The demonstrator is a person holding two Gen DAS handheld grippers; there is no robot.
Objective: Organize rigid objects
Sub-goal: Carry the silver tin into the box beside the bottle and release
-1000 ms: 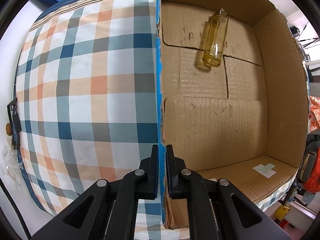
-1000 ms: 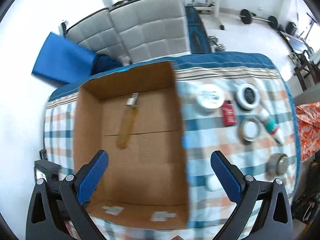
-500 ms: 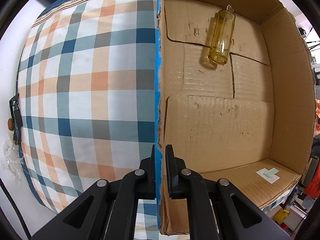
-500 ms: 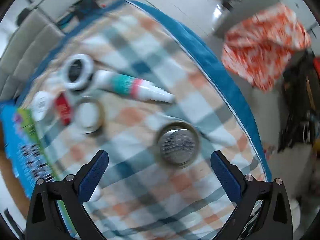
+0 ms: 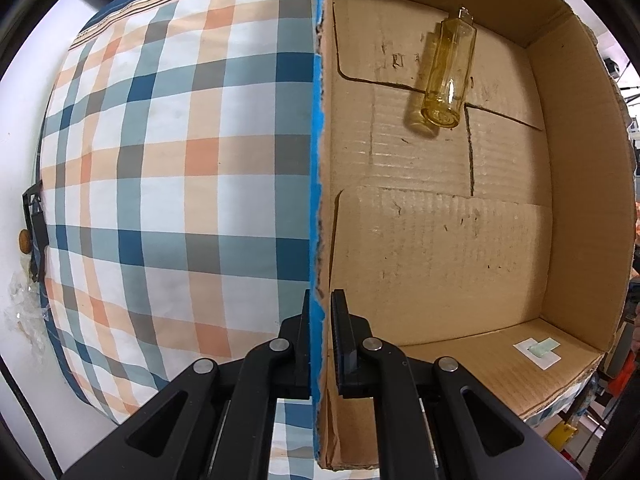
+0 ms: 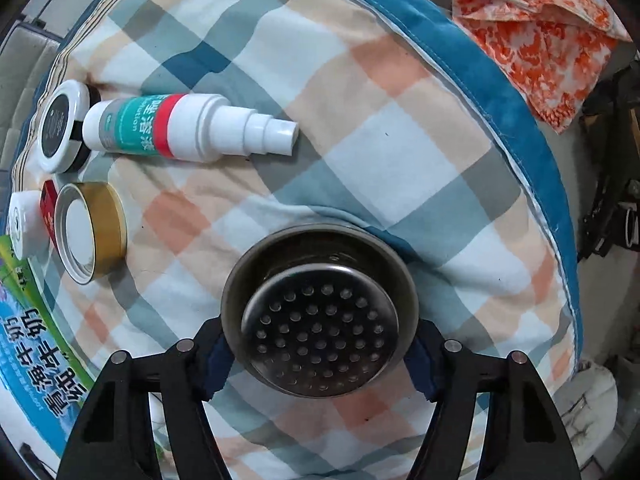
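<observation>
Jaws of the right gripper (image 6: 320, 354) are closing around a steel strainer (image 6: 320, 312) at the bottom centre of the right wrist view; the blue pads (image 6: 218, 354) sit at its rim on either side, and whether they already press on it I cannot tell. The strainer rests on a checked cloth (image 6: 400, 152). Further off, at centre left, a gold lid (image 6: 90, 232) stands on edge beside a red box (image 6: 48, 210) and a white jar (image 6: 24, 224). Beyond them, at upper left, a white spray bottle (image 6: 188, 128) lies on its side, touching a black-and-white tin (image 6: 62, 124).

In the left wrist view, the left gripper (image 5: 320, 338) at bottom centre is clamped on the wall of a cardboard box (image 5: 580, 200), on its blue-taped edge. Far inside the box, at upper right, an amber bottle (image 5: 450, 76) lies on the floor.
</observation>
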